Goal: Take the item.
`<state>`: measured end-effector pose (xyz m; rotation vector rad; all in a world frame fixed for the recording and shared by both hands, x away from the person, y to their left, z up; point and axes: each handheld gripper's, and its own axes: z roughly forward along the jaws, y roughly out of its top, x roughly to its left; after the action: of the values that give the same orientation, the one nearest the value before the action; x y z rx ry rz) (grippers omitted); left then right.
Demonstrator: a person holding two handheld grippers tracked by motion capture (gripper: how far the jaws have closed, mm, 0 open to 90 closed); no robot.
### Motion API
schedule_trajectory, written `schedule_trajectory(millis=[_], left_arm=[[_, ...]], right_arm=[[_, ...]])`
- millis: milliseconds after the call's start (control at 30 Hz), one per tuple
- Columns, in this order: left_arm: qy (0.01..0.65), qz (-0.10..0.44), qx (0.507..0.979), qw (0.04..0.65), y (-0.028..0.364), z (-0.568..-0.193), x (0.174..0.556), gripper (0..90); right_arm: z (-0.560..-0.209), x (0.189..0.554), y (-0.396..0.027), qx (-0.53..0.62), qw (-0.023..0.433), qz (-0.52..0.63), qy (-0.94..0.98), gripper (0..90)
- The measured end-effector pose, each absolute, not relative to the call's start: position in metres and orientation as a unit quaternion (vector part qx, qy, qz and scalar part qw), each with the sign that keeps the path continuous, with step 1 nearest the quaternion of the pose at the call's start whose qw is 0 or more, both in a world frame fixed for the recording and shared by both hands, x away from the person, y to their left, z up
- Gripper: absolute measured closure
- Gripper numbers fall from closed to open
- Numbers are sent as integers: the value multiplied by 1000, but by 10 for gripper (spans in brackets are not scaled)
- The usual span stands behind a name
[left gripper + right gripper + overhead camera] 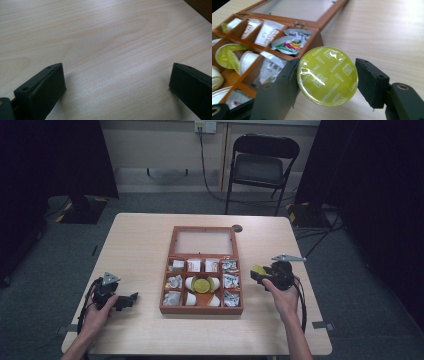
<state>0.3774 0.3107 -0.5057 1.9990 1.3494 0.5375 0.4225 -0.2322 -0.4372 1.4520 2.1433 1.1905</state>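
1. Step in hand, as judged: the right gripper (327, 75) carries a green coffee pod (327, 75) beside the wooden box (201, 310); its fingers (287, 80) are clamped on the pod's sides, foil lid facing the camera.
2. Position: in the high view the pod (258, 270) sits at 3 o'clock of the box, just off its right wall, above the counter (135, 245).
3. Recommended handling: keep the pressure even, since the rim is held only at two opposite edges; keep the lid level; clear the box wall before lowering into a compartment or onto the counter.
4. The left gripper (120, 301) rests on the counter at 9 o'clock of the box; its fingers (47, 85) stand apart with nothing between them.
5. Count: one box, lid open flat at 12 o'clock; two green pods, one held and one (202, 284) in the centre compartment; several white pods around it, exact number unclear; sachets in the outer compartments, too small to count.
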Motion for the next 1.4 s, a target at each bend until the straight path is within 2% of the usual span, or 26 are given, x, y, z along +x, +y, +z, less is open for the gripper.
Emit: schedule_trajectory(millis=[367, 833, 1033, 1400], left_arm=[[516, 206, 764, 329, 311, -506, 377, 0], [516, 206, 764, 329, 311, -506, 377, 0], [516, 206, 764, 329, 311, -506, 377, 0], [515, 205, 764, 329, 311, -506, 377, 0]], right_arm=[[-465, 433, -236, 522, 138, 376, 753, 382], [-476, 436, -241, 533, 138, 360, 753, 373], [-472, 434, -243, 536, 146, 376, 742, 237], [-466, 423, -245, 538, 143, 382, 738, 176]])
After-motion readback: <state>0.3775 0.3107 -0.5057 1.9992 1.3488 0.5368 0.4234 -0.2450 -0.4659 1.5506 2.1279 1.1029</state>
